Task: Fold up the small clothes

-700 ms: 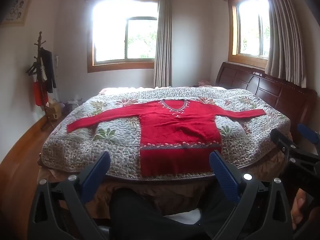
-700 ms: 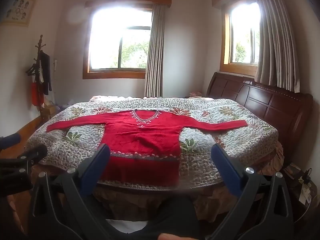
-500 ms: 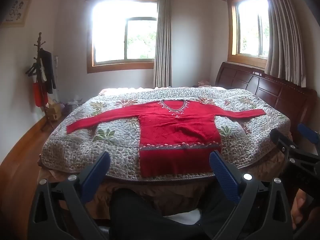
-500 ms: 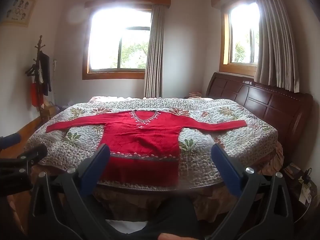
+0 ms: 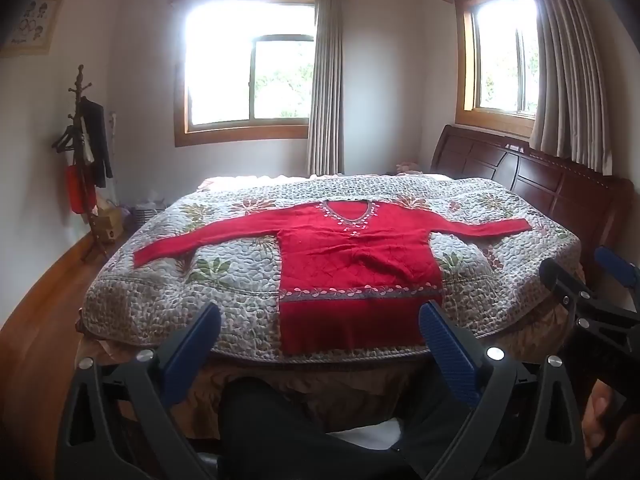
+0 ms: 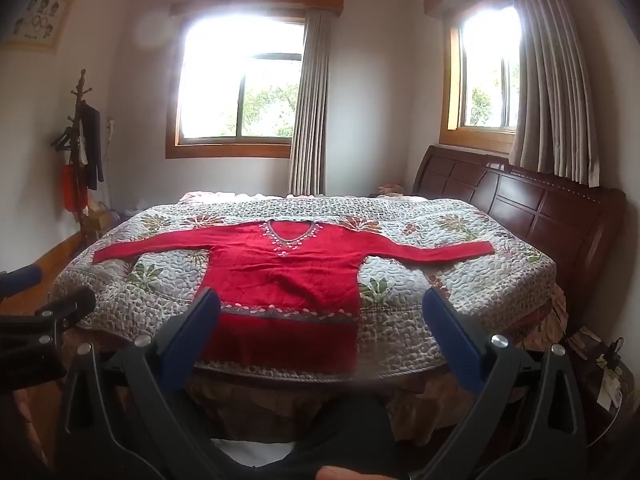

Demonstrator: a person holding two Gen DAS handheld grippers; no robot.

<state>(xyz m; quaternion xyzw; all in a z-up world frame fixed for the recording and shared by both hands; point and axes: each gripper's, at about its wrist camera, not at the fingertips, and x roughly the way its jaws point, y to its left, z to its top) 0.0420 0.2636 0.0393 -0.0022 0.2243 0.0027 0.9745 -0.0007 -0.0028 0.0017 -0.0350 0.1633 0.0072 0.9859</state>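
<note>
Sweater (image 5: 356, 264) folding has not begun: since a moment ago nothing has shifted, so we are only lining up. Nearest us, short of the sweater's hem, our left gripper (image 5: 320, 334) and right gripper (image 6: 320, 320) hang spread wide, holding nothing. The sweater lies flat on the quilted bed (image 5: 168, 292), hem at the near edge, sleeves outstretched with bare quilt around them, headboard (image 6: 520, 204) beyond its right sleeve.
</note>
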